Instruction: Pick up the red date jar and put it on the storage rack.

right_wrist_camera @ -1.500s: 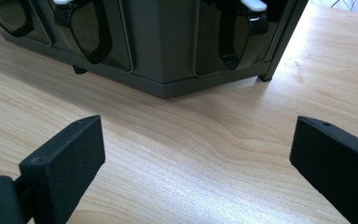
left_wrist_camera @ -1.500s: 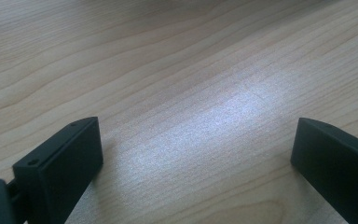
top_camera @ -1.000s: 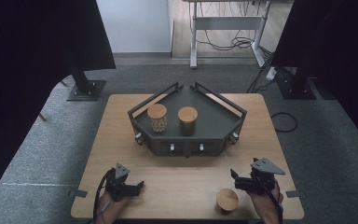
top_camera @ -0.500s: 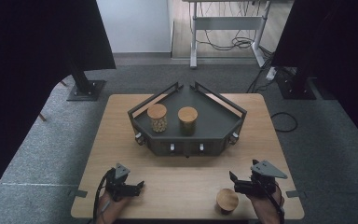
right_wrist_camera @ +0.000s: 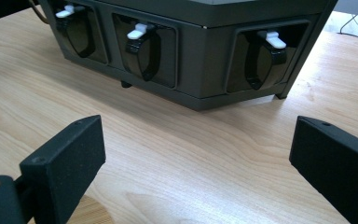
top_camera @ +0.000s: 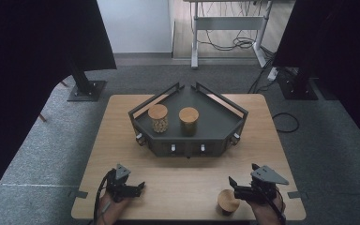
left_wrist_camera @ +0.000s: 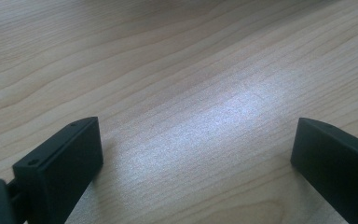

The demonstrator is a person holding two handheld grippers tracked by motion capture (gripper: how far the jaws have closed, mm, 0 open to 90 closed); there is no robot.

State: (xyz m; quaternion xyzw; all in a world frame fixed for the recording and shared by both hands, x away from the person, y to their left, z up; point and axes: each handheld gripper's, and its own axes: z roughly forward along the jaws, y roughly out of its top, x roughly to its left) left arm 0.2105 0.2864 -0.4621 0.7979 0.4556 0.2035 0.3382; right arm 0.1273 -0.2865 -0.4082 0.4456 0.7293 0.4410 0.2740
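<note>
A dark grey angular tray [top_camera: 215,123] stands mid-table and holds two jars with wooden lids: one with pale round contents [top_camera: 158,118], one amber [top_camera: 188,121]. A third wooden-lidded jar [top_camera: 227,201] stands near the table's front edge, right of centre. My right gripper [top_camera: 233,186] sits just right of and behind it, open, its jaws empty and facing the tray's front [right_wrist_camera: 205,70]. My left gripper [top_camera: 140,187] rests low at the front left, open over bare wood [left_wrist_camera: 196,93], nothing between its jaws.
The tray's front face carries several recessed black clips with white levers [right_wrist_camera: 137,31]. The wooden table [top_camera: 183,173] stands on grey carpet, with black stands [top_camera: 85,84] behind its far corners and a cable [top_camera: 286,123] on the floor at the right.
My right gripper has shifted slightly toward the front edge, beside the lone jar. The left gripper and the jars have stayed put.
</note>
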